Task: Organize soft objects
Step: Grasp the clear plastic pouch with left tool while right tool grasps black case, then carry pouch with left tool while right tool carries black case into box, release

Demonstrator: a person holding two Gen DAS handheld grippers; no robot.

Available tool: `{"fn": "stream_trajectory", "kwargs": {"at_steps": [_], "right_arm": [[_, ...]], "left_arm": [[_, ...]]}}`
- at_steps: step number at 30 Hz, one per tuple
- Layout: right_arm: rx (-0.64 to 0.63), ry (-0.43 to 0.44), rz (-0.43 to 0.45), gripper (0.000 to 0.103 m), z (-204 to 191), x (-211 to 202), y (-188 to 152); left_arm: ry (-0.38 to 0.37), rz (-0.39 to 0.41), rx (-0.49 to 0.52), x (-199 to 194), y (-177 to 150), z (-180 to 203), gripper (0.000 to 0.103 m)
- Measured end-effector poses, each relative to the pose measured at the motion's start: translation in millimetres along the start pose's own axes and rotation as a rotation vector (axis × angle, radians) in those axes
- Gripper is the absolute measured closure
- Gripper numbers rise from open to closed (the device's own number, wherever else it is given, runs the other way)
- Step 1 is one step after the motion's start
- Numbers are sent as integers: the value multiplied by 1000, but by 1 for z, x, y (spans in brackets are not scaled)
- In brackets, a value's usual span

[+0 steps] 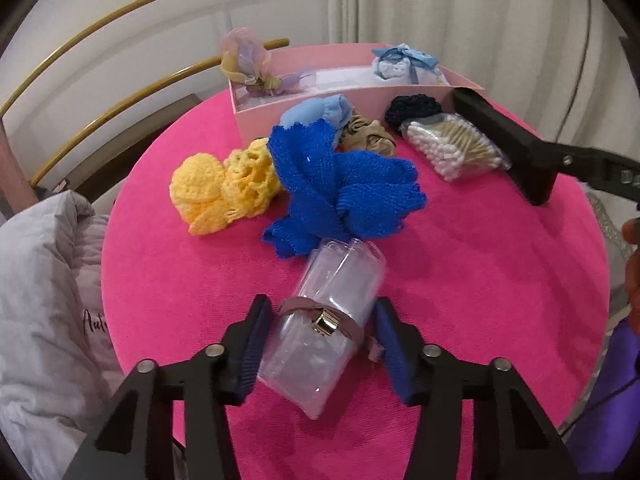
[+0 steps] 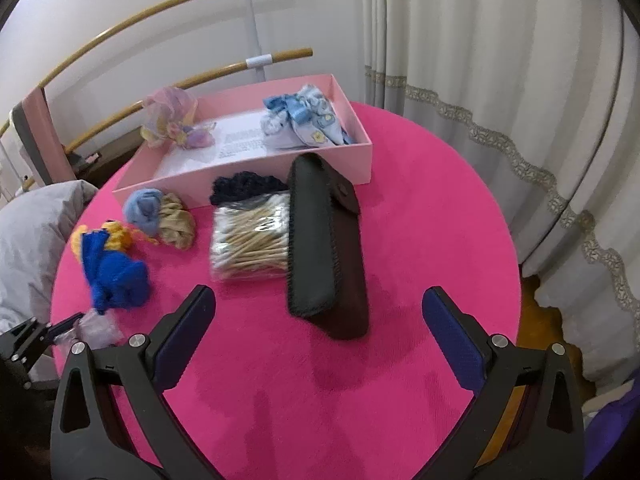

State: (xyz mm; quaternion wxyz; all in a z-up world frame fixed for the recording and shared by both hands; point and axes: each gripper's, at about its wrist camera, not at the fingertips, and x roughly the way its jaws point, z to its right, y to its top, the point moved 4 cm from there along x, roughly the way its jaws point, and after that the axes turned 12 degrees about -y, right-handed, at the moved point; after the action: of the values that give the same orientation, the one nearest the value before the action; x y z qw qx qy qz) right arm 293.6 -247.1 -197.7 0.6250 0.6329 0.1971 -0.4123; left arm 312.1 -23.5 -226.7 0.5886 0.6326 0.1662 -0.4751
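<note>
The box (image 2: 362,160) sits at the table's (image 2: 400,360) far edge, with the cotton swabs (image 2: 250,236) just before it, left of the case (image 2: 326,248).

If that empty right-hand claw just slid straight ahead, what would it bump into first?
Most likely the black leather case, which lies directly ahead between the open fingers of the right gripper. Only bare pink table sits before it, though the gripper's height above the table is unclear.

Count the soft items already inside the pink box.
2. A pastel organza bow lies at the left end of the pink box; a bundle of blue and white baby socks lies at its right end. Nothing else shows.
</note>
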Motion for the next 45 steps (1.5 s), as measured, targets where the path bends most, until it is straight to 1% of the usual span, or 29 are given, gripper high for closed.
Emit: {"fn": "stream_trajectory", "kwargs": {"at_steps": [1, 2, 4, 5, 6, 7, 8, 9, 10, 12, 16, 18, 22, 24, 27, 34, 39, 45], "right_arm": [[-4, -4, -4, 13, 1, 5, 1], [-11, -8, -8, 18, 1, 8, 2], [-42, -24, -29, 33, 0, 18, 3], [-51, -30, -36, 37, -1, 22, 3], [-57, -37, -41, 45, -1, 25, 2], [-61, -41, -45, 48, 0, 28, 2], [-63, -39, -50, 50, 0, 31, 1], [-64, -39, -51, 56, 1, 33, 1], [-65, -35, -52, 66, 2, 36, 1], [-51, -10, -50, 77, 5, 37, 3], [-20, 48, -32, 78, 12, 30, 7], [-11, 44, -39, 77, 15, 33, 10], [0, 52, -91, 77, 16, 57, 13], [16, 68, -84, 79, 16, 57, 12], [22, 76, -54, 82, 18, 45, 9], [35, 87, 4, 83, 27, 5, 7], [13, 119, 39, 83, 15, -20, 9], [-7, 138, 49, 83, -1, -28, 10]], "left_arm": [[4, 0, -21, 2, 1, -1, 57], [5, 3, -38, 3, 3, -1, 58], [10, 7, -69, 4, 5, 2, 60], [12, 12, -81, 2, 6, 5, 60], [13, 15, -92, 2, 6, 7, 61], [15, 20, -105, 5, 8, 9, 61], [11, 24, -115, 2, 6, 10, 61], [9, 27, -127, 3, 8, 11, 61], [12, 30, -136, 4, 8, 11, 62], [10, 38, -152, 3, 9, 11, 62], [2, 57, -181, 5, 16, 10, 63], [8, 58, -174, 8, 18, 12, 63], [26, 62, -178, 14, 22, 13, 63], [21, 68, -183, 11, 23, 13, 63], [28, 77, -180, 4, 22, 13, 64], [21, 120, -173, -23, 23, 24, 64], [31, 152, -165, -39, 29, 29, 64], [58, 187, -166, -56, 38, 26, 64]]}}
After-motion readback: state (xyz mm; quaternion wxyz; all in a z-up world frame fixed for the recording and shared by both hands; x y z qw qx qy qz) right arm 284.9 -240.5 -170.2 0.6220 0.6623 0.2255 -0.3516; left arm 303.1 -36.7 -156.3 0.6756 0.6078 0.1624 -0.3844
